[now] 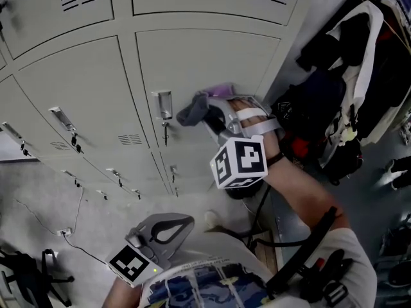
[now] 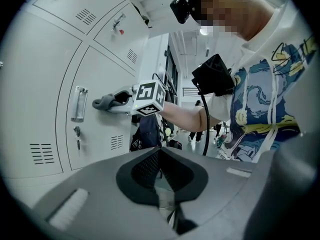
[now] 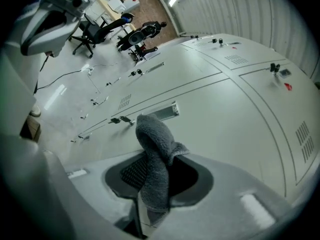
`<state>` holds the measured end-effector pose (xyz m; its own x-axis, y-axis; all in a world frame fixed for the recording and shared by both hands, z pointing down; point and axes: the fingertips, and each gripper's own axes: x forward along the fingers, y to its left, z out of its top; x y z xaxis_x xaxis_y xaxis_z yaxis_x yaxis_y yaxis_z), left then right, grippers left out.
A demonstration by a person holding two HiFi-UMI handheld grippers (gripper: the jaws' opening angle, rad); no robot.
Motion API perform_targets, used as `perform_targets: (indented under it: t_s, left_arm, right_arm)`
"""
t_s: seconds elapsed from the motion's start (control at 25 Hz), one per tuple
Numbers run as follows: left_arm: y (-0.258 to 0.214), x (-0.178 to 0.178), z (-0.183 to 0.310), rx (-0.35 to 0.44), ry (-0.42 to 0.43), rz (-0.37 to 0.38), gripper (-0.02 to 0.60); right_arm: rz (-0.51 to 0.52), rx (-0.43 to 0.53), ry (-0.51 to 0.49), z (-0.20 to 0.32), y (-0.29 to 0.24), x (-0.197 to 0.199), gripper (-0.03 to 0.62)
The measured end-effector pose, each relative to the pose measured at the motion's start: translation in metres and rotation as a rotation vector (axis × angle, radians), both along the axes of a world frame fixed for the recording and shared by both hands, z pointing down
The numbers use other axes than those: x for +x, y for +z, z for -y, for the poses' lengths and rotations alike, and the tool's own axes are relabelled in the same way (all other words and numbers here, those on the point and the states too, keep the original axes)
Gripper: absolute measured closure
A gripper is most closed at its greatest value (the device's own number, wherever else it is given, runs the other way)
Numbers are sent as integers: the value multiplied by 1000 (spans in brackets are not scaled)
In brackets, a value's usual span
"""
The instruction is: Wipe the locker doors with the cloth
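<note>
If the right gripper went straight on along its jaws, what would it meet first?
The cloth in the right gripper would meet the locker door, likely just beside the handle plate; depth is hard to judge.

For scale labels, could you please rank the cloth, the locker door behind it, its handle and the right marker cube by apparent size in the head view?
1. locker door
2. marker cube, though it is nearer the camera
3. cloth
4. handle

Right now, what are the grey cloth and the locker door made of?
The cloth looks like soft grey terry or microfibre: its surface is nubbly and fuzzy. The locker door looks like painted sheet metal: smooth, pale, with punched vent slots.
</note>
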<state>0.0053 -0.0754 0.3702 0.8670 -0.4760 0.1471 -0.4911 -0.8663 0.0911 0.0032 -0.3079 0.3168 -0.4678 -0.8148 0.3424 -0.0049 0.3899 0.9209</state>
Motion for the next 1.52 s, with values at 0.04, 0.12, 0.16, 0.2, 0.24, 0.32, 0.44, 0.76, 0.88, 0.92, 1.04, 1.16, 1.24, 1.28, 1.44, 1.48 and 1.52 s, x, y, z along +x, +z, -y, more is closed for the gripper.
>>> perform_targets:
  t_s: [0.04, 0.12, 0.16, 0.2, 0.24, 0.32, 0.44, 0.76, 0.88, 0.92, 1.04, 1.16, 1.24, 1.28, 1.44, 1.48, 1.52]
  left_arm:
    - [0, 0, 1, 1, 0, 2, 578]
    - [1, 0, 1, 0, -1, 4, 578]
    - [1, 1, 1, -3, -2, 3, 578]
    - [1, 1, 1, -7, -3, 4, 578]
    - [2, 1, 1, -10, -4, 6, 578]
    - [3, 1, 1, -14, -7, 10, 578]
    - [4, 0, 1, -16, -12, 12, 578]
    - [5, -1, 2, -19, -29, 12, 578]
    - [6, 0, 2, -26, -32, 14, 578]
    - [7, 0, 2, -27, -32, 17, 578]
    - [8, 0, 1, -27, -33, 19, 578]
    - [8, -1, 1, -31, -34, 21, 578]
    - [8, -1, 0, -28, -34, 19, 578]
    - [8, -1, -1, -26, -35, 17, 578]
    - [7, -1, -1, -27, -34, 7, 578]
    - [7, -1, -1, -24, -32, 7, 578]
    - [6, -1, -2, -21, -28, 7, 578]
  right_arm:
    - [-7, -4, 2, 0, 8, -1, 482]
    - [-23, -5, 9, 1, 24, -2, 482]
    - [-26, -10, 13, 1, 31, -2, 482]
    - [-27, -18, 16, 1, 38, -2, 482]
    - [-27, -28, 18, 0, 45, -2, 482]
    - [-27, -51, 22, 0, 58, -2, 482]
    - [-40, -91, 27, -1, 78, -1, 482]
    - [-99, -200, 41, -1, 146, 1, 484]
    - [-122, -272, 54, 0, 183, 3, 484]
    - [-129, -296, 59, 0, 196, 4, 484]
    - [-140, -353, 66, 1, 227, 4, 484]
    - [-144, -422, 58, -2, 243, 6, 484]
    - [-147, -480, 43, -9, 240, 8, 484]
    - [-143, -500, 35, -14, 230, 9, 484]
    - [-87, -398, -5, -29, 145, 6, 484]
    - [-67, -358, -17, -32, 119, 4, 484]
    - [-47, -319, -30, -34, 93, 2, 484]
